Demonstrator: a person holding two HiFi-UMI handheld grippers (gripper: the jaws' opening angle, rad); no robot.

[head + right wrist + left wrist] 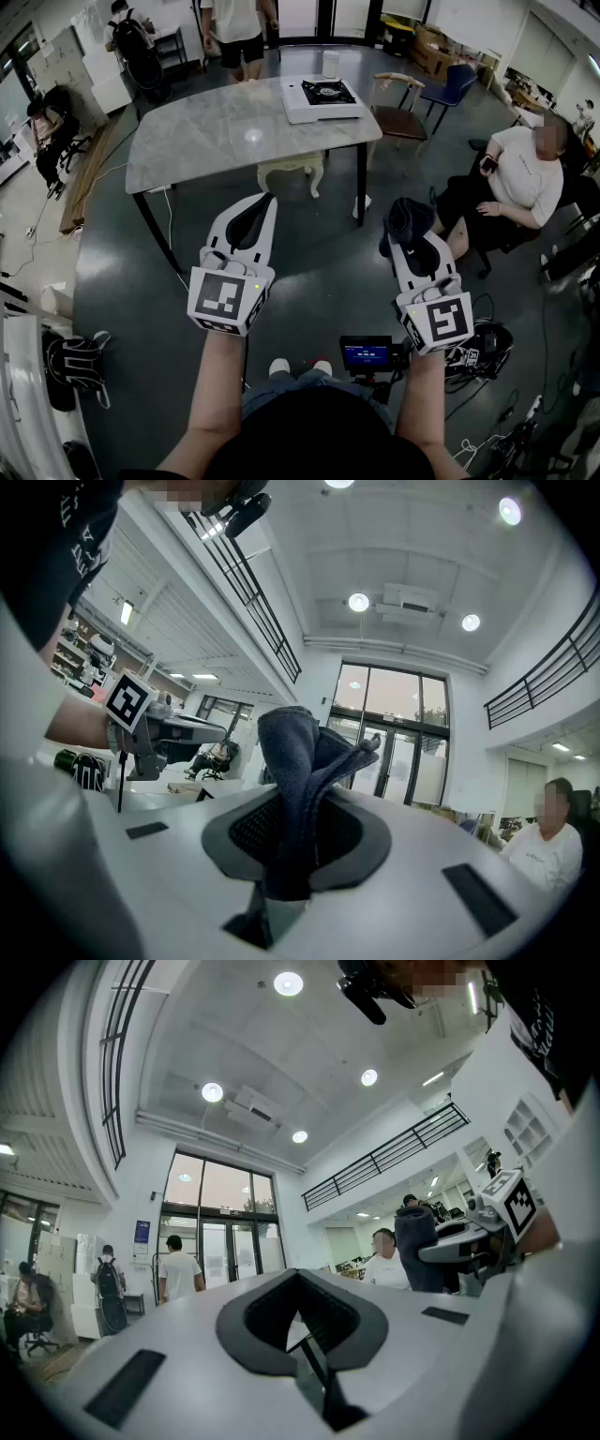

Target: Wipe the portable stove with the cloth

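Note:
The portable stove (pixel 323 94), white with a black burner, sits on the far right part of a grey marble table (pixel 216 131), well away from both grippers. My left gripper (pixel 259 206) is held up in front of me, shut with nothing between its jaws (pixel 298 1279). My right gripper (pixel 411 232) is shut on a dark blue cloth (pixel 407 218). The cloth (pixel 298 780) stands bunched up out of the right gripper (pixel 302 841). The cloth (pixel 418 1241) also shows in the left gripper view at right. Both grippers point upward, above the floor in front of the table.
A white cup (pixel 330 64) stands behind the stove. A wooden chair (pixel 398 112) and a blue chair (pixel 452 84) are at the table's right; a pale stool (pixel 291 173) stands under it. A person (pixel 520 178) sits at right, another (pixel 239 37) stands beyond the table.

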